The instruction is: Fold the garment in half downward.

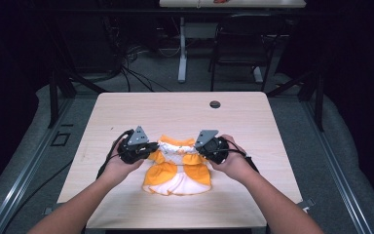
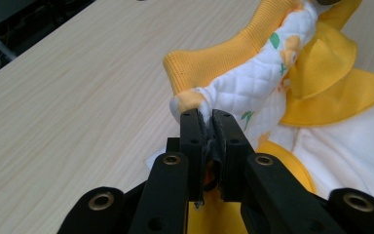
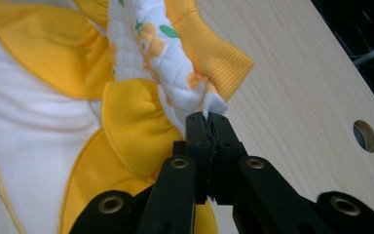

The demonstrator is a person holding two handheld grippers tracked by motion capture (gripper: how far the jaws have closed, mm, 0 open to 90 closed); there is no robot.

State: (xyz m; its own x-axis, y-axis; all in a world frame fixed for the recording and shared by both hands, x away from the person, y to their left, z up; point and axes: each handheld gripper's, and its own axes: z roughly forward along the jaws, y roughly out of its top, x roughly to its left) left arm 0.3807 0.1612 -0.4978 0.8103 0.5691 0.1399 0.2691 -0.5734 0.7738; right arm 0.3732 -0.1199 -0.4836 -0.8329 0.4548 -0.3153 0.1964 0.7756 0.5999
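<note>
A small yellow and white garment [image 1: 177, 170] lies on the light wooden table [image 1: 175, 109], near the front middle. Its quilted white printed part [image 2: 258, 83] with a ribbed orange band [image 2: 214, 63] is lifted at the far end. My left gripper [image 1: 148, 148] is shut on the left corner of that quilted part, the cloth pinched between the jaws [image 2: 206, 117]. My right gripper [image 1: 202, 148] is shut on the opposite corner [image 3: 207, 114]. Yellow ruffles [image 3: 131, 122] and white fabric [image 3: 24, 126] spread below the held edge.
A round cable hole [image 1: 215, 104] sits in the table near its far edge, also seen as a hole [image 3: 365, 136] beside the right gripper. A black chair [image 1: 243, 44] and a desk leg [image 1: 182, 48] stand beyond the table. Cables trail from both grippers.
</note>
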